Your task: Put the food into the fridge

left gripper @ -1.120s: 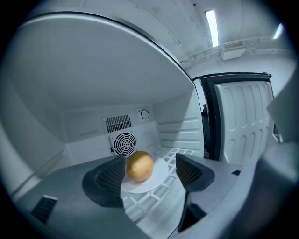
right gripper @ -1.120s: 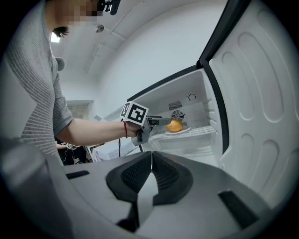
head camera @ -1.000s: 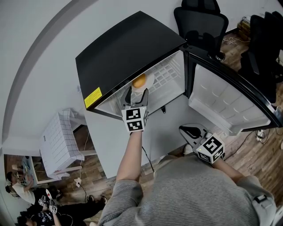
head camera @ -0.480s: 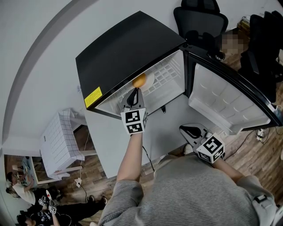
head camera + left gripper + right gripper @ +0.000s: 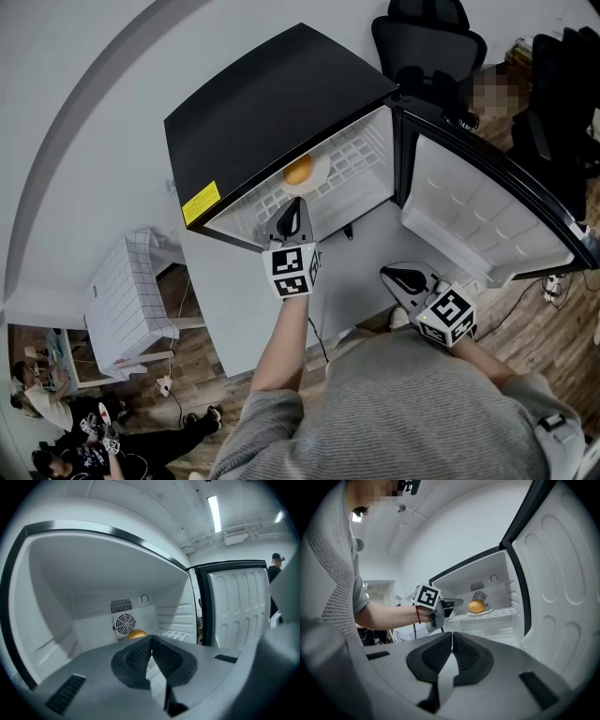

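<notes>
Orange (image 5: 298, 171) rests on a plate (image 5: 322, 172) mid-shelf in the fridge (image 5: 262, 103): judged delivered. Left gripper (image 5: 294, 208) at the shelf's front edge, jaws just closing on nothing, probably for withdrawal. Right gripper (image 5: 401, 276) shut, empty, parked below the door (image 5: 487, 216).

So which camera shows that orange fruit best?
The right gripper view: the orange fruit sits whole, side-on, on its plate. The head view shows it from above; the left gripper view shows only its top behind the jaws.
</notes>
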